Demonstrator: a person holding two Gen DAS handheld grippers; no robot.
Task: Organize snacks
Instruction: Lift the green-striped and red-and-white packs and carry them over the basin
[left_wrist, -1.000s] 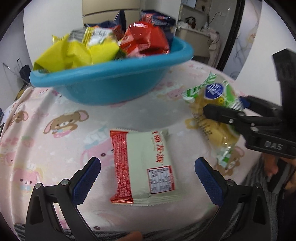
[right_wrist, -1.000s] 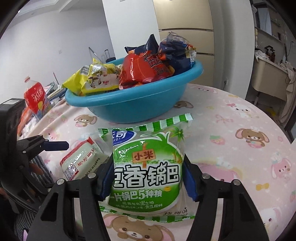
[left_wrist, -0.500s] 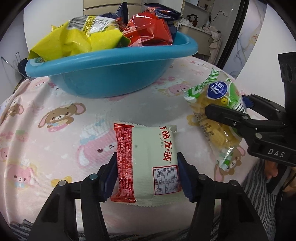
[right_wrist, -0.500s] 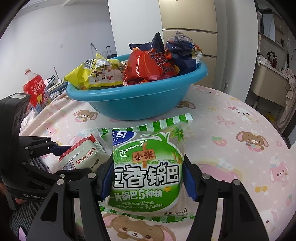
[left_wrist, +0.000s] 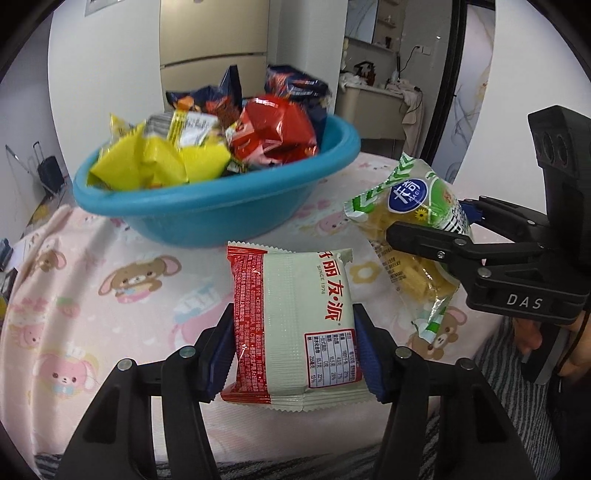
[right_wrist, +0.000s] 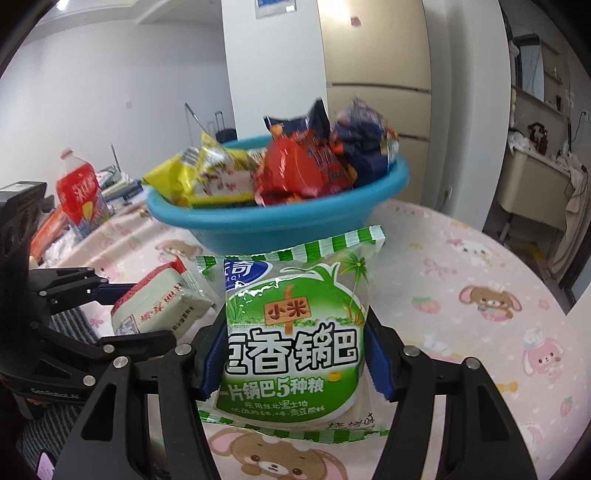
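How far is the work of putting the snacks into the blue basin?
Done: the blue basin already holds yellow, red and dark blue packets. In hand: the left gripper is shut on the white and red packet, the right gripper on the green rice-crust bag. Left: both bags must go into the basin.

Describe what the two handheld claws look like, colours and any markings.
Both are black angular linkage frames with silver rivets and blue ribbed pads. The right claw carries white "DAS" lettering and a boxy black camera housing; the left claw shows faint "GenRobot.AI" lettering.
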